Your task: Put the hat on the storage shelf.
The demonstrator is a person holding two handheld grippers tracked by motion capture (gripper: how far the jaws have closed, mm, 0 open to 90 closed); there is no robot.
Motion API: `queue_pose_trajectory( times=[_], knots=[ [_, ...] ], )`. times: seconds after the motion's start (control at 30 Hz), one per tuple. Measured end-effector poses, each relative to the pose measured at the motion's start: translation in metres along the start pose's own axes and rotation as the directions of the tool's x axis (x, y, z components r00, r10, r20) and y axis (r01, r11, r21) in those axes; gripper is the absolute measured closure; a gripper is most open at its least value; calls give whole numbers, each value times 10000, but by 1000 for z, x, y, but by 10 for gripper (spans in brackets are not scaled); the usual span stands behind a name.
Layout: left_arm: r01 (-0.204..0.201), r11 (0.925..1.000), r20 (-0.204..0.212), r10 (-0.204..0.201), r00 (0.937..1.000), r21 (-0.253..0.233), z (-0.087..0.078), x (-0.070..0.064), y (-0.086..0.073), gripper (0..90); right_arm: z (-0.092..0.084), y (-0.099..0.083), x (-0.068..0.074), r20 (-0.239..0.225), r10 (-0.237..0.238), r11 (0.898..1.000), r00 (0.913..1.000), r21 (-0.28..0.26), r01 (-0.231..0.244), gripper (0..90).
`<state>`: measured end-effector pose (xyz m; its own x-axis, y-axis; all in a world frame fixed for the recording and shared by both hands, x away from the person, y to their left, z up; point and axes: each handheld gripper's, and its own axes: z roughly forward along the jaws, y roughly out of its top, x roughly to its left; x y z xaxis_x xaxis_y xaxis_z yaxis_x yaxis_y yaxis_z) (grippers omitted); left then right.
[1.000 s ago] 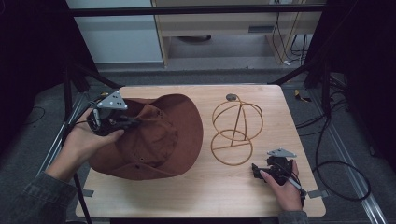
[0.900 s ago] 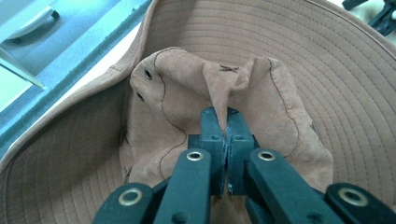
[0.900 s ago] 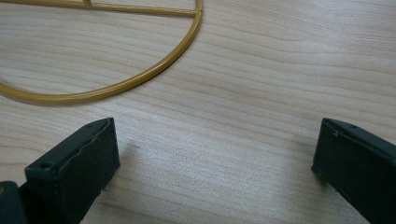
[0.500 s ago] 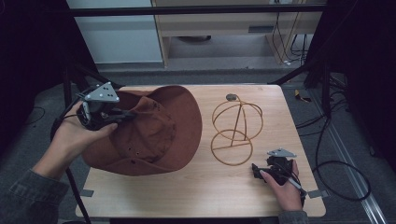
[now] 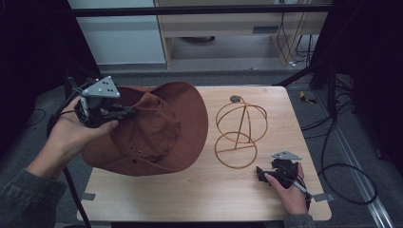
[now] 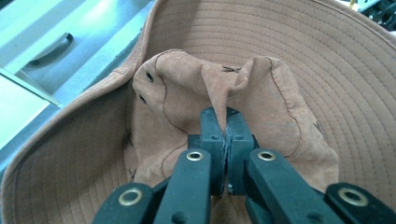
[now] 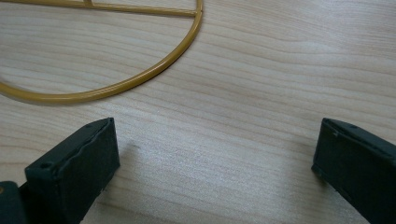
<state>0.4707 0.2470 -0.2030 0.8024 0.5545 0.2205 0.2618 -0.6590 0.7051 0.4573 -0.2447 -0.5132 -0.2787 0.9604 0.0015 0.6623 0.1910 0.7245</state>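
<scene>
A brown wide-brimmed hat point(image 5: 157, 130) is held up over the left half of the table, its brim tilted. My left gripper point(image 5: 124, 112) is shut on a pinched fold of the hat's crown point(image 6: 224, 91), seen close in the left gripper view with both jaws pressed together on the fabric. A gold wire hat stand point(image 5: 240, 133) stands at the table's centre right; its base ring point(image 7: 116, 84) lies just ahead of my right gripper point(image 7: 215, 154). That right gripper point(image 5: 263, 175) rests low on the table near the front right, open, nothing between its jaws.
The wooden table point(image 5: 199, 190) has bare surface at the front between hat and stand. Cables point(image 5: 342, 166) trail on the floor to the right. A cabinet and shelving point(image 5: 214, 28) stand beyond the far edge.
My left gripper has lifted and drawn the hat up and to the left, tilting its brim. The right gripper has stayed where it was.
</scene>
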Motion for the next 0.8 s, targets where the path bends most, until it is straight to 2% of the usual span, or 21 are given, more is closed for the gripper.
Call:
queue_pose_trajectory(
  times=[0.5, 0.8],
  knots=[
    [-346, 9990, -69, 344, 9994, -273, -9, 1, 35, 886, 0, 0, 0, 4, -4, 10000, 10000, 5, 4, 4],
    [-958, 9952, -30, 958, 9954, -192, -7, -8, 67, 886, 0, 0, 0, -6, -23, 10000, 10000, -6, 23, 4]
  ],
)
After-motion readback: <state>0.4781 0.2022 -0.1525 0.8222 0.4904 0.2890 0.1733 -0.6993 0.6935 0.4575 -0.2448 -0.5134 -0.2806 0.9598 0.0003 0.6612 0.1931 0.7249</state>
